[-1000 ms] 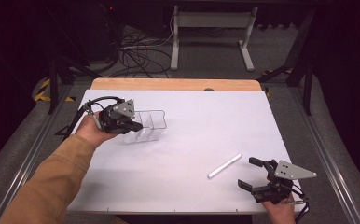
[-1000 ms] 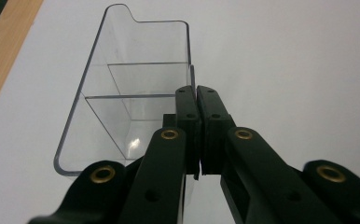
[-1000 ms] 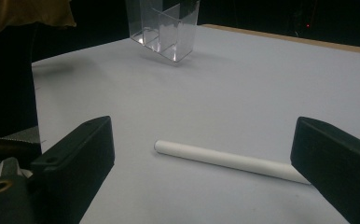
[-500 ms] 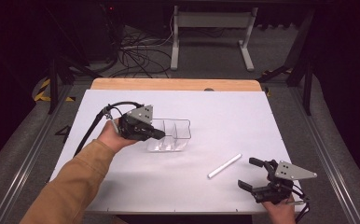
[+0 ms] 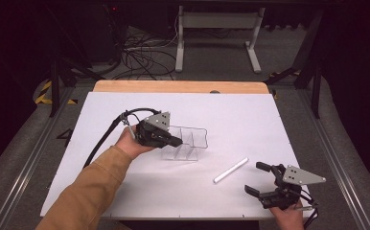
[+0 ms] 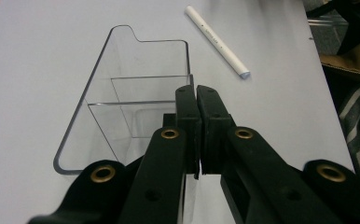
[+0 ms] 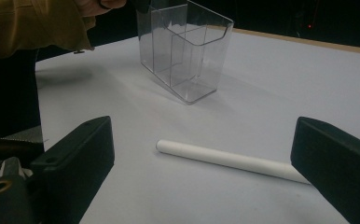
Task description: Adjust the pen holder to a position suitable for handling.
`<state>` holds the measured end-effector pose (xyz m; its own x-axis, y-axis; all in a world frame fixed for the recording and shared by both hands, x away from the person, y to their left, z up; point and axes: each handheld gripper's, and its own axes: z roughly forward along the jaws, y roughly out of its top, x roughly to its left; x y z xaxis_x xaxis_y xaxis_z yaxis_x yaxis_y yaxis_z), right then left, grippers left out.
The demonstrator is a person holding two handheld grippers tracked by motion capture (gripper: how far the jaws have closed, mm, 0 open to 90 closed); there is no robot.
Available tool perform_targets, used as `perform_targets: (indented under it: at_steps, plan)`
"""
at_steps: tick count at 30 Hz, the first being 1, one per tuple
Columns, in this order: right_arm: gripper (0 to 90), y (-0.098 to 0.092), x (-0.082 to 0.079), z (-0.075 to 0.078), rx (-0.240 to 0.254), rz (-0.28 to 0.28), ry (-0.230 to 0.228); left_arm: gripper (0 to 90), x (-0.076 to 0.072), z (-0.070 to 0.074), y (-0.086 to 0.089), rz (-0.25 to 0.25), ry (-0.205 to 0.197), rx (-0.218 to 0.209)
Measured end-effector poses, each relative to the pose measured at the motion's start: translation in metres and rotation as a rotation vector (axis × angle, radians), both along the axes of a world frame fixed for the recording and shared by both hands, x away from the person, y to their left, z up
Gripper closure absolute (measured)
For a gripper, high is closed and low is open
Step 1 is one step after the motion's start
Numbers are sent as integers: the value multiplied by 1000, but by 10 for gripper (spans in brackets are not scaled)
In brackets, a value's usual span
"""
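A white sheet covers the table. My left gripper pinches the near wall of the clear divided bin mid-sheet. My right gripper, jaws wide, rests at the near right corner, the white stick lying just ahead of it.

Left gripper jaws clamped together; right gripper jaws spread wide.

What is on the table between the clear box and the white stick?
Nothing. In the high view, only bare white table lies between the clear box and the white stick. The right gripper view shows the same gap.
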<state>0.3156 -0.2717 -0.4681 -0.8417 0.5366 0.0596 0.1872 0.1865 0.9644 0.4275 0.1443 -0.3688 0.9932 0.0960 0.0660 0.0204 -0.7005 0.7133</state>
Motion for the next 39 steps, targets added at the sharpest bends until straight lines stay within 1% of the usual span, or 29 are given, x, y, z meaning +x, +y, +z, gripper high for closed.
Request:
perform_targets:
  at_steps: [2,9,13,16,19,21,28,31,37,38,39]
  plan:
    - [66,0,0,0,0,1,-1,890,0,0,1,1,2,2]
    - [65,0,0,0,0,3,4,887,-2,-3,7,1,-10,39]
    - [66,1,0,0,-2,5,3,882,-2,-4,12,7,-21,79]
    - [65,1,1,-1,-3,7,6,879,-2,-5,14,13,-30,98]
    - [66,1,1,-1,-4,7,6,879,-2,-6,15,9,-25,110]
    - [65,1,1,-1,-4,7,7,878,-2,-6,16,16,-23,119]
    - [65,1,1,-1,-2,8,9,873,0,-9,20,21,-30,137]
    - [65,1,1,-1,-3,8,11,873,0,-10,22,19,-31,134]
    - [65,1,1,-1,-2,7,13,869,-2,-10,22,17,-30,145]
    - [65,1,1,-1,-2,8,12,865,-2,-10,22,14,-30,142]
    - [65,1,1,-2,-1,8,12,841,-2,-9,23,10,-26,136]
